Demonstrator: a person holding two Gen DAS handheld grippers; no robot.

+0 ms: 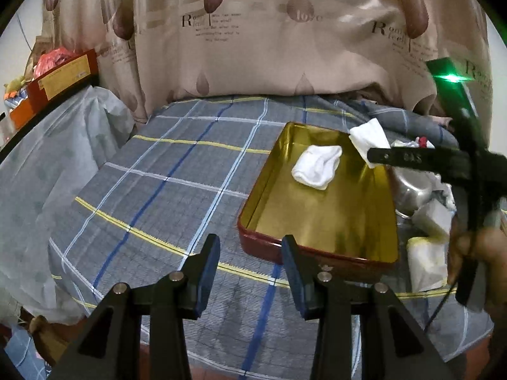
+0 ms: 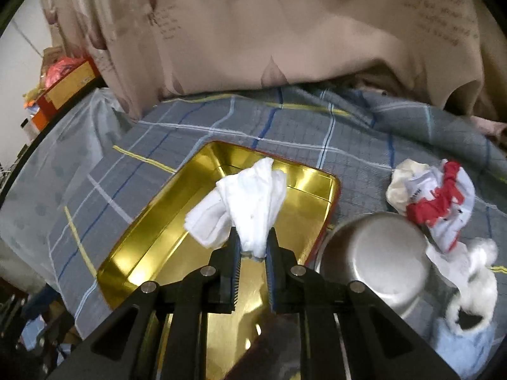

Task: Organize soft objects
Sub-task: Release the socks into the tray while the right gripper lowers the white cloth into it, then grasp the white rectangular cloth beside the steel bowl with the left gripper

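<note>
Left gripper (image 1: 250,253): matte black angular linkage arms with triangular cutouts, silver round pins at the pivots, dark blue pads on the inner finger faces. Right gripper (image 2: 253,247): same black frame and silver pins, blue pads ribbed along the edge. From the left wrist it shows a lit green LED, white finger marking and thin black cable.

White cloth held over the tin

The right gripper (image 2: 253,247) pinched a white cloth (image 2: 253,202) above the gold tin (image 2: 152,247) on the bed (image 2: 348,145); a steel bowl (image 2: 374,253) and crumpled socks (image 2: 437,196) lay beside it.
</note>
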